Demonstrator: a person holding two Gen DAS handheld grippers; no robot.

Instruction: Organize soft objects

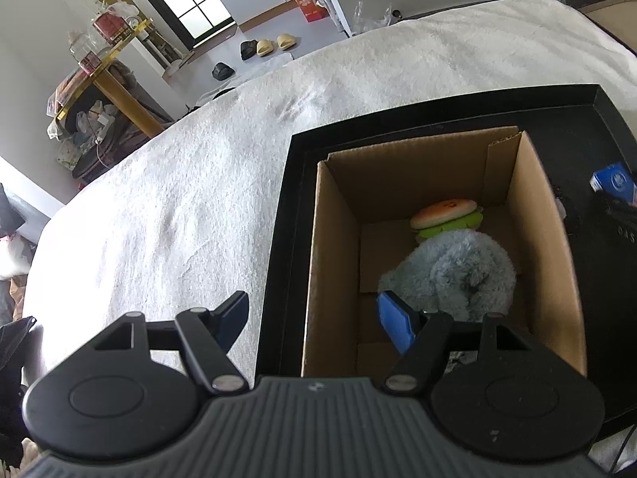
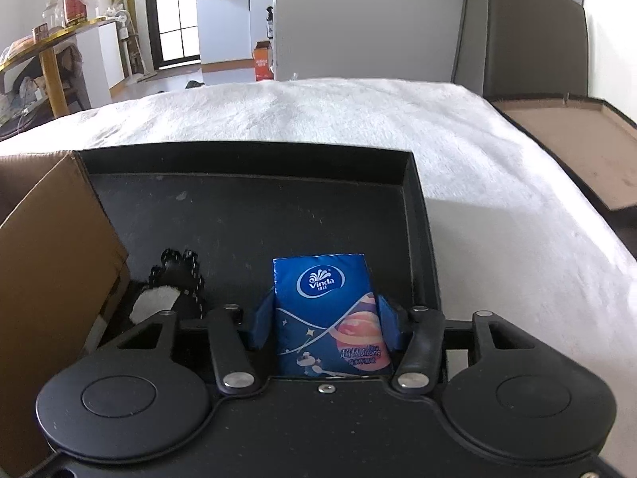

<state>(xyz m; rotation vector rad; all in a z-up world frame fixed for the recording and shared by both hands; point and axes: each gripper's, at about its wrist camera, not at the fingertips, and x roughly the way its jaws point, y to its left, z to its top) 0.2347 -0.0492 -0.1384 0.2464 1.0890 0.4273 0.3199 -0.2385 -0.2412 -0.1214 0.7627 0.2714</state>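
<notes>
Tissue pack gripped over the black tray

The right gripper (image 2: 324,318) pinched a blue tissue pack (image 2: 328,310) above the black tray (image 2: 254,215); the left gripper (image 1: 314,318) hung spread, empty, at the cardboard box (image 1: 338,247) holding a grey plush (image 1: 450,275).

- The tissue pack (image 1: 613,181) is cut off at the right edge of the left wrist view.
- The black-and-white soft item (image 2: 169,290) lies partly hidden behind the right gripper (image 2: 324,318).
- The grey plush (image 1: 450,271) covers the burger toy's (image 1: 448,217) lower part.

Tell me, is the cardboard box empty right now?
No, the cardboard box holds a fluffy grey plush and a burger toy.
</notes>
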